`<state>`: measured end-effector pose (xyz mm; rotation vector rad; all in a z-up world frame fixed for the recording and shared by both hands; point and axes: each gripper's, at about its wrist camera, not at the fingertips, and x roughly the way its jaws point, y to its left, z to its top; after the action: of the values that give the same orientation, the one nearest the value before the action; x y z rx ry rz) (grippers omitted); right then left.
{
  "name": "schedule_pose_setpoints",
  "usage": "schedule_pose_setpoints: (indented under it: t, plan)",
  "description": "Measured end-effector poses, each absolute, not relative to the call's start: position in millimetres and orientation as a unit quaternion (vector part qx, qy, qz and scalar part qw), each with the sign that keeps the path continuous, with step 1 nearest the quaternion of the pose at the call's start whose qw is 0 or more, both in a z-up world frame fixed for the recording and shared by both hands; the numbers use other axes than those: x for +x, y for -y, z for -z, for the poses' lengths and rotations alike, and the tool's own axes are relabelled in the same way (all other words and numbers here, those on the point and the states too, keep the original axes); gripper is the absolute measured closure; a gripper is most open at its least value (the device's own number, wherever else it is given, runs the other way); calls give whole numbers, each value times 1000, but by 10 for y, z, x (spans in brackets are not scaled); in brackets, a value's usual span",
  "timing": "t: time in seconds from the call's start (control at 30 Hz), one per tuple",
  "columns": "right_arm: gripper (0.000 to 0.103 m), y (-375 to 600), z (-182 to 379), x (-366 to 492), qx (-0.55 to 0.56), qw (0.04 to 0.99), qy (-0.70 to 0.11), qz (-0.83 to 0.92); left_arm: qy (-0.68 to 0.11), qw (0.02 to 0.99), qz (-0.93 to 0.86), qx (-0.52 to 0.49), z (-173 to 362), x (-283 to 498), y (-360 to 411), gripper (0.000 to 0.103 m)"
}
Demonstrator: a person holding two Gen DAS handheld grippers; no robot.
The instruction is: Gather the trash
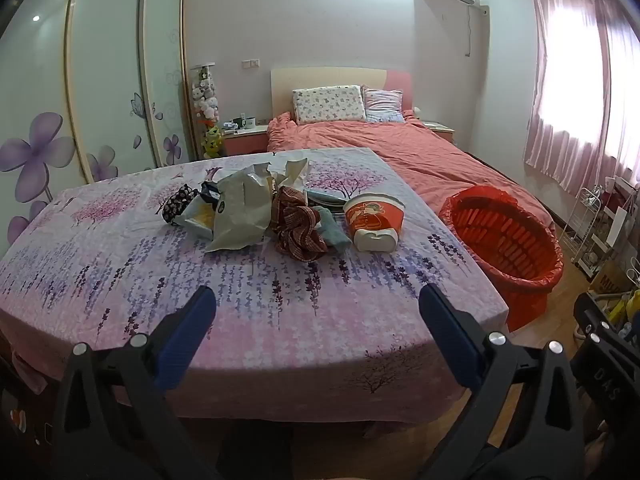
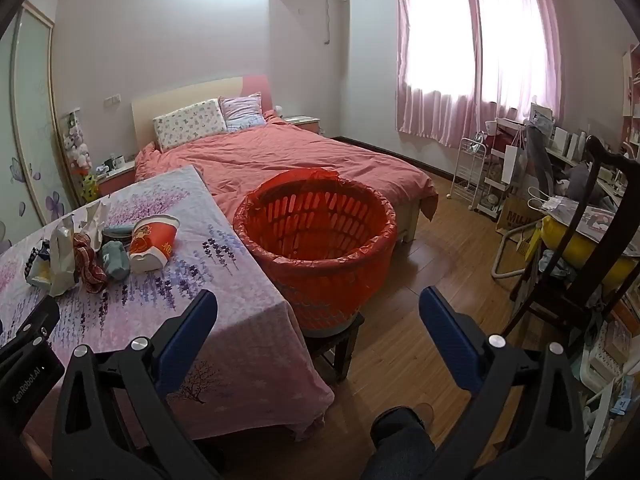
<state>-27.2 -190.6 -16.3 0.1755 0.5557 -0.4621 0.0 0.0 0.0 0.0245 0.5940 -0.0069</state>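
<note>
Left tongs (image 1: 316, 320) and right tongs (image 2: 316, 320) both spread, holding nothing. Trash pile (image 1: 256, 212) and paper cup (image 1: 374, 222) lie mid-table (image 1: 120, 280); red basket (image 2: 316, 232) at right looks empty. Nothing collected.

"GenRobot.AI" is printed on the black gripper body (image 2: 28, 376), "DAS" on another (image 1: 604, 376), and "MUJI" on a brown paper bag (image 2: 514, 216).

Plate (image 1: 326, 197) half-hidden behind trash.
</note>
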Motion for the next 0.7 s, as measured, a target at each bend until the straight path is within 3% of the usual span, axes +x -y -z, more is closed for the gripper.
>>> schedule_pose_setpoints:
  t: [0.7]
  plan:
    - [3, 1907, 166, -277, 86, 932, -271, 226, -294, 956, 4, 10, 0, 1, -1, 4]
